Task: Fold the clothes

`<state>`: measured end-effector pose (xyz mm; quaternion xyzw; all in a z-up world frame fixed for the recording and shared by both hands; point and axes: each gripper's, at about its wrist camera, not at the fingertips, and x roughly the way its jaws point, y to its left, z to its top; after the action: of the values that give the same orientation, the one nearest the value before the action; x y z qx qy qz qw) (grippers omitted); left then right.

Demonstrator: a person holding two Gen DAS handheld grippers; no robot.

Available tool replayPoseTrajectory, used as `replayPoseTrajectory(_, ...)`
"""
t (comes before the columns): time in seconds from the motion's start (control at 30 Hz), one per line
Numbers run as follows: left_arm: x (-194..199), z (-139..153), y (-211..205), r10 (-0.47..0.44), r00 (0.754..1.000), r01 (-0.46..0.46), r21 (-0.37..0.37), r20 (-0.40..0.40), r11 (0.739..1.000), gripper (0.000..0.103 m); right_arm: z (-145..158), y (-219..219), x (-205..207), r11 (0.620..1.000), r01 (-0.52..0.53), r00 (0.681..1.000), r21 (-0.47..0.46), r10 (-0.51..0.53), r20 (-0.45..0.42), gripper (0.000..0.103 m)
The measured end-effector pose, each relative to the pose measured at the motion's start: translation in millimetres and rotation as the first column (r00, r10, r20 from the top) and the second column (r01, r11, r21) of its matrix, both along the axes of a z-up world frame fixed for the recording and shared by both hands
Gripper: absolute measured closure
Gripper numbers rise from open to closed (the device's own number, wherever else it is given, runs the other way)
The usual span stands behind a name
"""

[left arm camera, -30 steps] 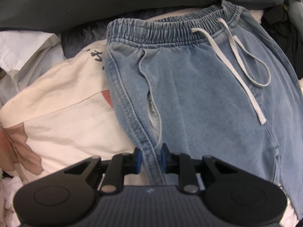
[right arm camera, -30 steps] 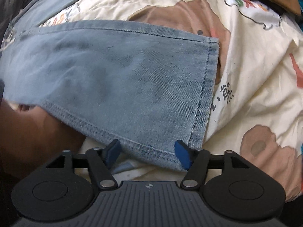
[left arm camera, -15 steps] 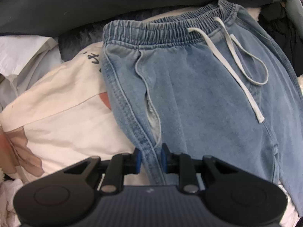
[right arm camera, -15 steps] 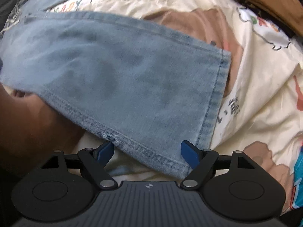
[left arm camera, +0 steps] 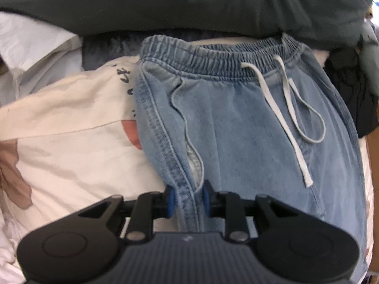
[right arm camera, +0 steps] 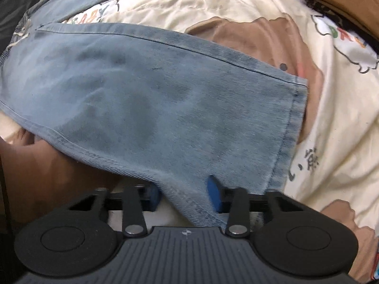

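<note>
Left gripper [left arm camera: 187, 200] clamped narrow on side seam of denim pants [left arm camera: 248, 130]. Right gripper [right arm camera: 186, 195] pinching leg edge of pants, fingers half-closed around fabric. Pants flat on cartoon-print quilt [right arm camera: 331, 118]; drawstring [left arm camera: 291, 118] loose; dark pillow [left arm camera: 189, 2] beyond waistband.

My left gripper [left arm camera: 187, 200] and right gripper [right arm camera: 187, 195] look alike: matte black, ribbed centre, round side discs. Silver screws pin black linkages; my fingertips [left arm camera: 171, 201] wear blue pads.

Denim trousers [left arm camera: 248, 123]: light-blue, faded wash; elastic gathered waistband, white drawstring [left arm camera: 287, 108] lying loose over front; side pocket gaping. Lying flat, waistband at far end. Leg [right arm camera: 154, 108] spread out, stitched hem at right.
</note>
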<state>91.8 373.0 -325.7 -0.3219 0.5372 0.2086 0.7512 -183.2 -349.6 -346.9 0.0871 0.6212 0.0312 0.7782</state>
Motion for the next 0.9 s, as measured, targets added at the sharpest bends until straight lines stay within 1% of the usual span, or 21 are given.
replayPoseTrajectory(0.1,-6,2,2,0.021,0.999,-0.02,-0.016,0.028,1.0,0.075,6,-5,6,0.999,0.024,1.0,0.038,-0.024,0.002,0.089)
replayPoseTrajectory(0.2,-13,2,10,0.059,0.996,-0.056,-0.035,0.067,0.998,0.07,15,-15,11,0.995,0.06,0.998,0.077,-0.061,0.001,0.093)
replayPoseTrajectory(0.23,-15,2,13,0.074,0.994,-0.071,-0.04,0.08,0.997,0.07,19,-16,15,0.994,0.067,0.998,0.085,-0.068,0.006,0.094)
replayPoseTrajectory(0.4,-27,-3,26,0.153,0.979,-0.145,-0.071,0.133,0.987,0.059,34,-29,30,0.989,0.099,0.994,0.108,-0.102,0.025,0.095)
replayPoseTrajectory(0.53,-32,-4,30,0.187,0.97,-0.172,-0.101,0.158,0.98,0.059,44,-31,42,0.99,0.096,0.994,0.106,-0.102,0.047,0.096)
replayPoseTrajectory(0.57,-32,-4,31,0.185,0.97,-0.17,-0.104,0.159,0.98,0.061,47,-31,44,0.99,0.094,0.994,0.104,-0.1,0.053,0.096)
replayPoseTrajectory(0.6,-31,-3,30,0.174,0.973,-0.159,-0.1,0.155,0.982,0.07,50,-32,46,0.99,0.092,0.993,0.102,-0.099,0.059,0.096)
replayPoseTrajectory(0.63,-30,-2,30,0.162,0.975,-0.149,-0.095,0.15,0.984,0.077,53,-32,47,0.991,0.09,0.993,0.101,-0.097,0.066,0.097)
replayPoseTrajectory(0.67,-29,-1,29,0.151,0.978,-0.139,-0.09,0.146,0.986,0.088,56,-33,48,0.991,0.089,0.993,0.1,-0.096,0.073,0.097)
replayPoseTrajectory(0.77,-24,3,30,0.127,0.984,-0.12,-0.071,0.121,0.99,0.091,62,-33,52,0.991,0.088,0.991,0.101,-0.097,0.093,0.097)
replayPoseTrajectory(0.9,-15,22,25,0.103,0.982,-0.094,-0.065,0.157,0.993,0.092,75,-40,60,0.99,0.089,0.987,0.111,-0.103,0.126,0.098)
